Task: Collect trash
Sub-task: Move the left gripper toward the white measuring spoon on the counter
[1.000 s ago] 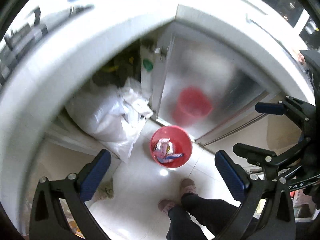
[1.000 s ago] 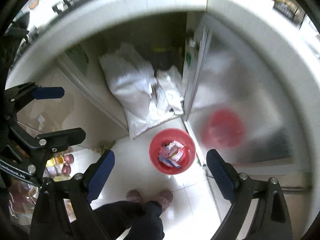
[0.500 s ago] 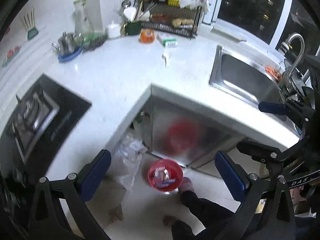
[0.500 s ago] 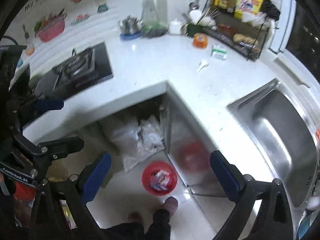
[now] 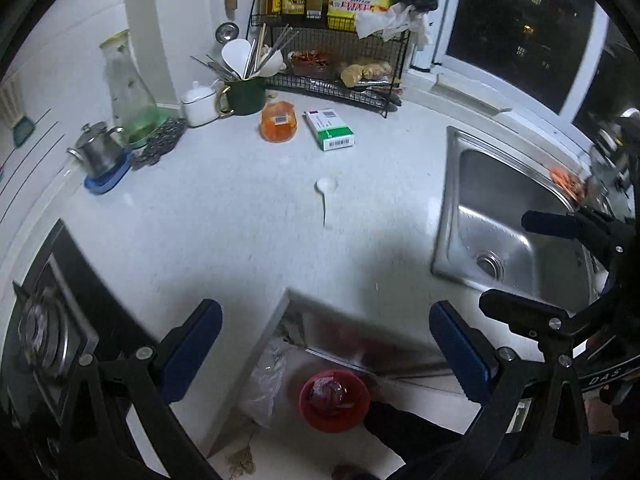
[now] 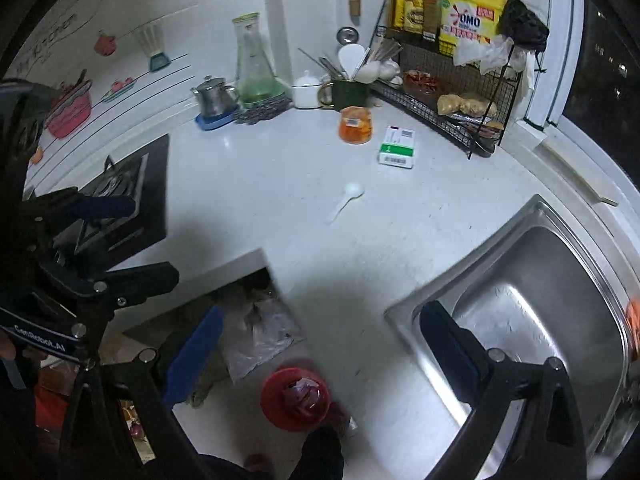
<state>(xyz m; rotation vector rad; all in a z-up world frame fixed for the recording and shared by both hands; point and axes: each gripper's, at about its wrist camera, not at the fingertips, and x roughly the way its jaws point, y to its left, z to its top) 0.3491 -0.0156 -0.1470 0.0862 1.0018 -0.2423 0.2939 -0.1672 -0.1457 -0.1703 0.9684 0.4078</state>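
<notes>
A red bin [image 5: 334, 400] [image 6: 296, 398] with wrappers in it stands on the floor far below, in front of the steel cabinet door. On the white counter lie a white plastic spoon [image 5: 325, 196] [image 6: 346, 196], a green-and-white box [image 5: 329, 130] [image 6: 397, 146] and an orange packet [image 5: 278, 122] [image 6: 355, 125]. My left gripper [image 5: 323, 312] is open and holds nothing, high above the counter's corner. My right gripper [image 6: 322, 314] is open too, with nothing between its blue pads, close beside the left one.
A steel sink [image 5: 452, 200] [image 6: 400, 312] is on the right and a black gas hob [image 5: 48, 340] [image 6: 120, 184] on the left. A wire rack [image 5: 340, 64] with bottles, a green mug, a kettle and a glass jar line the back. White bags lie under the counter. A person's leg is beside the bin.
Both grippers have risen from low by the bin to high above the counter. The bin now looks small and far below. Both stay open with nothing in them.
</notes>
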